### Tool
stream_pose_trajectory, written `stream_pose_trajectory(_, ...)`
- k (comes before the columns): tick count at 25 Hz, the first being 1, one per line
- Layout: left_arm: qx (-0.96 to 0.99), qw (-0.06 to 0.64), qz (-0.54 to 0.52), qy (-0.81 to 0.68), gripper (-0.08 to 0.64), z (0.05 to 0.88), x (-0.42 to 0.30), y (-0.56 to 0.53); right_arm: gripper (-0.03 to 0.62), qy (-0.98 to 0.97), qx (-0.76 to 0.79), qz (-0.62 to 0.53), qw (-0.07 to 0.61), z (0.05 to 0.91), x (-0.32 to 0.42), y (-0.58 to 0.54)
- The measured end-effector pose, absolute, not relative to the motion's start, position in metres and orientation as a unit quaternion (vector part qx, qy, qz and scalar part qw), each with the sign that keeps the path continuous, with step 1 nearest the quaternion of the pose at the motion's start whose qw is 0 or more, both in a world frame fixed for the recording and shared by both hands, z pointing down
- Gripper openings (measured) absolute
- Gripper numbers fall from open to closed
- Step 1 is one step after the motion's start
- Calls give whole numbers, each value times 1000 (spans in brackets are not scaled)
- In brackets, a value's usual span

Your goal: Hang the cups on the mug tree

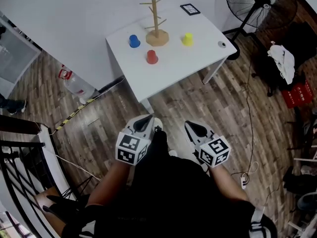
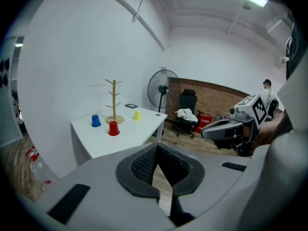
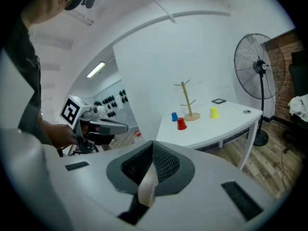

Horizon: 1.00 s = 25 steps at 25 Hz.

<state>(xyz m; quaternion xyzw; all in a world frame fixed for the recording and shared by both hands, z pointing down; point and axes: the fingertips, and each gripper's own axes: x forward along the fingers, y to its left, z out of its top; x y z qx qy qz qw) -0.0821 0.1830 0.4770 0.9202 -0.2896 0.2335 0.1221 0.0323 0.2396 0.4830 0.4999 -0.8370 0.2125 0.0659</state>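
Observation:
A wooden mug tree (image 1: 155, 21) (image 2: 114, 101) (image 3: 187, 101) stands bare near the back of a white table (image 1: 188, 58). Three cups sit upside down around it: blue (image 1: 134, 41) (image 2: 96, 121) (image 3: 174, 116) on the left, red (image 1: 152, 57) (image 2: 113, 128) (image 3: 181, 123) in front, yellow (image 1: 186, 39) (image 2: 137, 114) (image 3: 213, 112) on the right. My left gripper (image 1: 147, 119) and right gripper (image 1: 190, 125) hang side by side over the wood floor, well short of the table. Both are shut with nothing between the jaws.
A small framed black card (image 1: 190, 9) lies at the table's back right and a small round grey object (image 1: 222, 44) near its right edge. A standing fan (image 1: 247, 4) is to the right, a plastic bottle (image 1: 74, 83) on the floor to the left, and a black railing (image 1: 15, 167) at lower left.

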Motion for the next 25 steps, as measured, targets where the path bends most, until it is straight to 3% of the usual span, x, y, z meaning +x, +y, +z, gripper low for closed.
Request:
stream_pose_trajectory(8,933,104,209,-273,12,465,-52,96,6,-832,507,205,89,480,49,161)
stream_pose_trajectory(25,934,86,224,-265,12,477,-73,-84,6,-840,492,174,150,474,23,-15)
